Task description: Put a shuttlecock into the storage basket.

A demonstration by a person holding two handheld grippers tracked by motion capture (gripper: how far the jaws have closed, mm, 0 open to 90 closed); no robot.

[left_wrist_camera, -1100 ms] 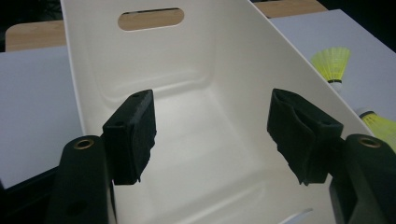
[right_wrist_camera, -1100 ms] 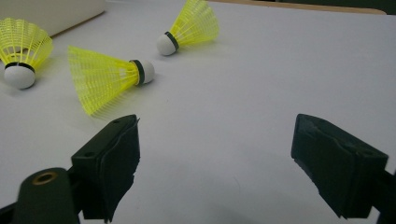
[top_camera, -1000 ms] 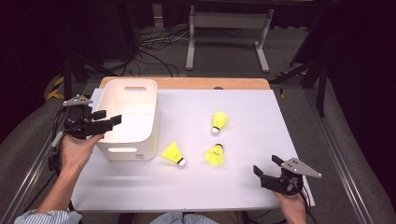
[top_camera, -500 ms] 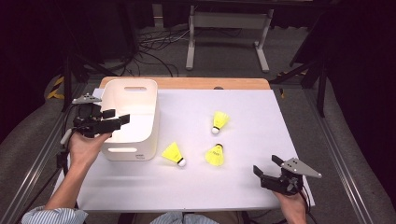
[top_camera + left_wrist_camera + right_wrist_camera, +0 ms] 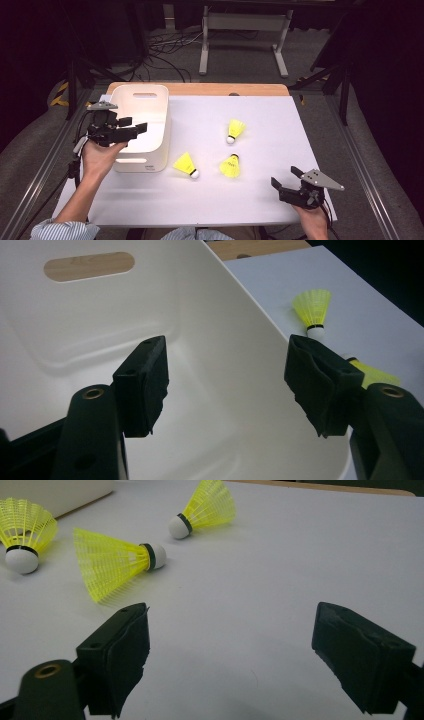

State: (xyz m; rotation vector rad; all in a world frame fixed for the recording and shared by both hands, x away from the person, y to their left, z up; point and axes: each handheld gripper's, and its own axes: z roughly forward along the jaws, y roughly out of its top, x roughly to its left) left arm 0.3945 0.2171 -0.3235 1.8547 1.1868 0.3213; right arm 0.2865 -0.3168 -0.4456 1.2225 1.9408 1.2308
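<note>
Shuttlecocks (image 5: 186, 164): yellow ribbed cones, white-tipped

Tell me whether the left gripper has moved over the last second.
Yes. In the high view the left gripper has shifted toward the table's far edge along the white bin, its open fingers now reaching over the bin's rim.

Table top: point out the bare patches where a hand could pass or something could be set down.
Free: the far right stretch of the white table beyond the shuttlecocks, and the near strip between the white bin and the right gripper. Crowded: the middle, where three yellow shuttlecocks lie close together, and the left, where the left gripper hangs over the bin.
</note>
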